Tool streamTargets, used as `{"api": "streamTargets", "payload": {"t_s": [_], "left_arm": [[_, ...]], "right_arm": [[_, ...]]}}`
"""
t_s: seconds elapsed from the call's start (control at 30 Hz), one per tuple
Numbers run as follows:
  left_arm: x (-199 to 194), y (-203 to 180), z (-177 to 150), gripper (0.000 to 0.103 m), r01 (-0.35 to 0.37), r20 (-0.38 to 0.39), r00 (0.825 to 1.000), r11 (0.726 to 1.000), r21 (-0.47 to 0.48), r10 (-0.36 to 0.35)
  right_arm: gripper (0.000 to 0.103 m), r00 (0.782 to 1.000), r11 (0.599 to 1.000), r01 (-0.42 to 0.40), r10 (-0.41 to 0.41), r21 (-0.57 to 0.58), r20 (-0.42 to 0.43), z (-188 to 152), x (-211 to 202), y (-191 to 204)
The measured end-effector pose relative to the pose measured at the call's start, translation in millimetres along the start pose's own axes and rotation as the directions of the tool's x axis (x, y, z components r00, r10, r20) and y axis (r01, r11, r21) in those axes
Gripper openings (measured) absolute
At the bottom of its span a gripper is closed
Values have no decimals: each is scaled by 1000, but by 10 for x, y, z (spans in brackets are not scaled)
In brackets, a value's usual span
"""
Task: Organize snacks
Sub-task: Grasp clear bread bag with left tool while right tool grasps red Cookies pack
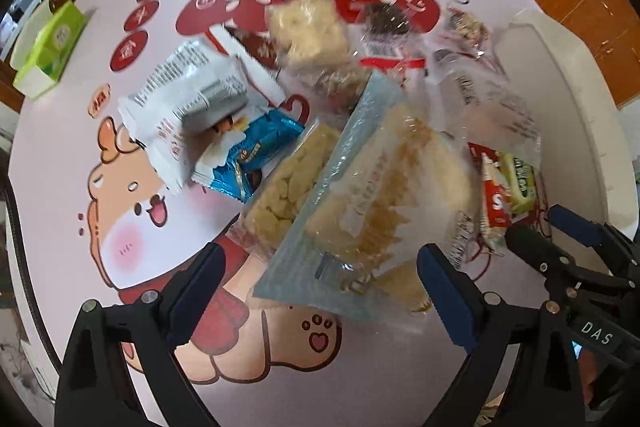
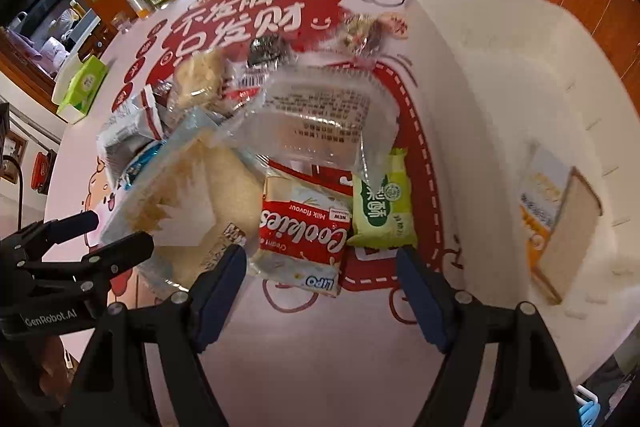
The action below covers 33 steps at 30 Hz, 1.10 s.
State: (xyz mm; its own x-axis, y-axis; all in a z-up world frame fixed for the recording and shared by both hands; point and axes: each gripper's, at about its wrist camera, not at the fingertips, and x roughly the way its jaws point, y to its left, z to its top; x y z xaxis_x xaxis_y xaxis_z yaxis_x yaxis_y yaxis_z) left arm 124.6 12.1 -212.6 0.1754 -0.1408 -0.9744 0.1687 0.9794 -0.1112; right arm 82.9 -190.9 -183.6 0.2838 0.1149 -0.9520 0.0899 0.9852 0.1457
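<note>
We hold two grippers over a pile of snacks on a round table covered with a pink cartoon cloth. Our left gripper points steeply down with its jaws standing wide apart and nothing between the pads; just beyond its tips lies one large clear bread packet. Our right gripper is likewise well open and empty, its tips just short of the near end of one red cookie packet.

We count the snacks as far as the blur allows. Just right of the cookies lies one green packet, touching them. Beyond both sits one clear packet with printed text. Left of the bread we see one blue packet and one silver-white packet partly over it. One clear pack of pale puffs lies tucked under the bread's left edge. Farther off are one pale crumbly block in clear wrap and two dark-speckled packets, too blurred to name.

To the right stands one white bin, with one orange-and-white packet inside. At the far left edge sits one green tissue box.
</note>
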Motion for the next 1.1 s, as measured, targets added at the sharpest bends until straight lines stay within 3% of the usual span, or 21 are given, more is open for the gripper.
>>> {"api": "streamTargets", "payload": {"t_s": [0.17,0.23,0.4,0.47,0.6,0.63,0.73,1.1], "left_arm": [[170,42,66,96,45,-44,998,998,-37,-47],[220,40,75,96,63,-57,996,997,-46,-66],[284,5,82,94,71,-67,995,997,-43,-74],[286,-32,92,88,83,-64,994,996,-35,-85],[222,-105,64,64,93,-39,995,996,1,-93],[196,-117,56,55,101,-30,994,995,10,-101],[116,-138,32,44,118,-5,993,993,18,-118],[-309,-114,-259,27,136,48,989,987,85,-140]], "right_arm": [[74,997,999,-34,33,-7,-63,32,248,42],[67,996,999,-29,27,-23,-89,44,341,84],[65,992,999,-22,16,-43,-127,33,468,137],[62,992,998,-19,12,-56,-127,36,462,144],[46,993,996,-1,-9,-90,-115,34,441,163],[46,994,996,-3,-8,-94,-113,45,452,147],[45,995,995,-6,-4,-100,-103,10,432,150],[45,997,995,-31,24,-90,-75,-181,195,198]]}}
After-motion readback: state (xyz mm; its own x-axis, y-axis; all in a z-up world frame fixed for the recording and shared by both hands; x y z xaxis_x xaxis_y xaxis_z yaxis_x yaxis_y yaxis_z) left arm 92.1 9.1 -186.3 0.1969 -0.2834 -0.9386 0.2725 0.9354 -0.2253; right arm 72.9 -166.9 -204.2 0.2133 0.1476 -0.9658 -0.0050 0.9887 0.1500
